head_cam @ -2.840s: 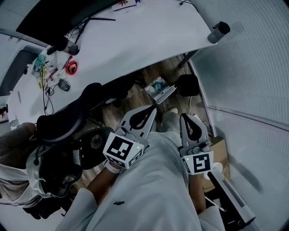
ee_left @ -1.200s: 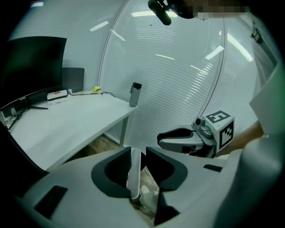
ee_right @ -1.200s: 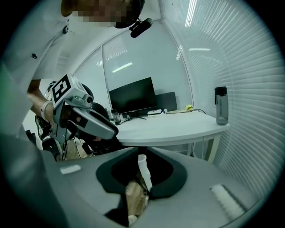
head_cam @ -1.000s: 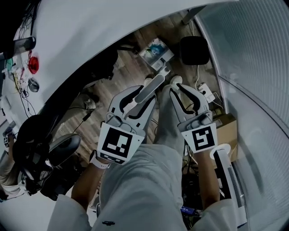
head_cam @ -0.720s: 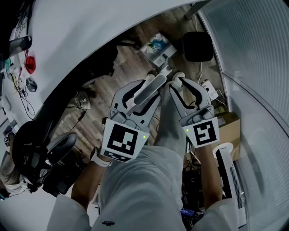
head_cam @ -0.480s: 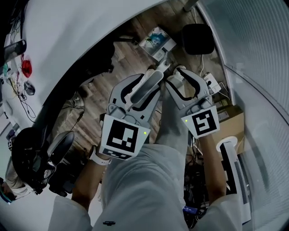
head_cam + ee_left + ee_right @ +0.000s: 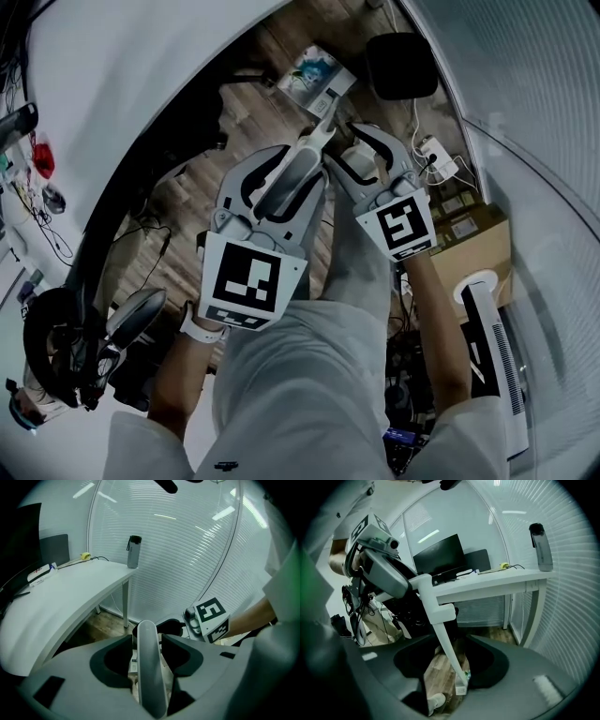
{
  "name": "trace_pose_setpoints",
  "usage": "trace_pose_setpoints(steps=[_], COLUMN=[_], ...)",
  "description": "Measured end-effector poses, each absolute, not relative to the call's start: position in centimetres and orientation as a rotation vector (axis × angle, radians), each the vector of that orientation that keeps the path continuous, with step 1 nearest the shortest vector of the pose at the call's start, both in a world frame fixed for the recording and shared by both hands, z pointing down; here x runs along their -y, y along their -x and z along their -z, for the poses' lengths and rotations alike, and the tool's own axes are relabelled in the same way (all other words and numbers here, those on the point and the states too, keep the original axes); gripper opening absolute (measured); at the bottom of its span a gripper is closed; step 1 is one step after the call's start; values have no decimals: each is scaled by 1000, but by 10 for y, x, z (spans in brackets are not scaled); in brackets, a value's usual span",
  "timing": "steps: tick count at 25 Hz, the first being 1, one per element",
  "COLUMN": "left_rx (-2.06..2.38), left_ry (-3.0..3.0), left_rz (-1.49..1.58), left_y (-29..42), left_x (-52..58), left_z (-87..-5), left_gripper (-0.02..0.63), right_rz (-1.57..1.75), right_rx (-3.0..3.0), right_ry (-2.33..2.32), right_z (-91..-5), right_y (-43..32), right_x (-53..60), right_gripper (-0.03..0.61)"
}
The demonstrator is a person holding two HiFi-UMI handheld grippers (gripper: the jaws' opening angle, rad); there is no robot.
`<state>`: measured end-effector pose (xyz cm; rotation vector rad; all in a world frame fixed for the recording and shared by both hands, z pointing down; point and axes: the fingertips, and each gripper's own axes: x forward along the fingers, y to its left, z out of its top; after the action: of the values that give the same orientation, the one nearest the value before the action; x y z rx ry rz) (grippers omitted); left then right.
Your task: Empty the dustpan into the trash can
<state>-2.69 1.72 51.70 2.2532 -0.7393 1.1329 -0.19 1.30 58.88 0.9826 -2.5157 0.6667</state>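
A long pale handle (image 7: pixel 292 183) lies between the jaws of my left gripper (image 7: pixel 298 167), which stand wide with dark gaps on both sides of it. In the left gripper view the handle (image 7: pixel 149 667) runs straight up the middle. In the right gripper view it (image 7: pixel 436 609) narrows to a thin rod that slants down to the wooden floor. No dustpan blade shows in any view. My right gripper (image 7: pixel 345 145) hangs beside the handle's far end, jaws opening, pads pressing on nothing. A black trash can (image 7: pixel 401 64) stands beyond.
A colourful printed box (image 7: pixel 317 73) lies on the floor ahead. A white desk (image 7: pixel 122 103) curves along the left, with an office chair (image 7: pixel 75 347) beside it. A power strip (image 7: pixel 436 155), a cardboard box (image 7: pixel 469 253) and a white upright device (image 7: pixel 487 337) line the blinds on the right.
Both grippers have sunk toward the floor and their jaws have spread wider. The right gripper's jaws, narrower a second ago, now gape beside the handle's end.
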Motion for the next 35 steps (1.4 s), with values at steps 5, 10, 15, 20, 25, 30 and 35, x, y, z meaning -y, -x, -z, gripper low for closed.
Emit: trace_pose_setpoints(steps=[5,10,15,20,25,30,35], left_rx=[714,729,722,711,721,717,730], left_ry=[-2247,-2230,-2210,-2211,-2211,-2193,-2171], left_rz=[-1168,-1175,-1169,-1215,-1227,-1244,-1259], left_y=[22,16,13,12,9,10,13], left_x=[-17,-16,-16,-16,-9,-9,-7], left_z=[-521,-524,-529,-533,-535,-535,-536], left_gripper=[196,195,190,131,127,124,118], right_rz=[-622,-598,-553,-526,-510,-488,-392], right_rx=[2508,2500,2492,2485,2493,2491,2467], right_ry=[-895,-846,-759,-700,-650,-633,-609], right_z=[-606,-623,-638,-653,-660,-663,-664], right_y=[10,13,18,22,27,32,35], right_x=[-15,-15,-20,-20,-18,-15,-14], right_gripper=[213,212,201,199,193,110,97])
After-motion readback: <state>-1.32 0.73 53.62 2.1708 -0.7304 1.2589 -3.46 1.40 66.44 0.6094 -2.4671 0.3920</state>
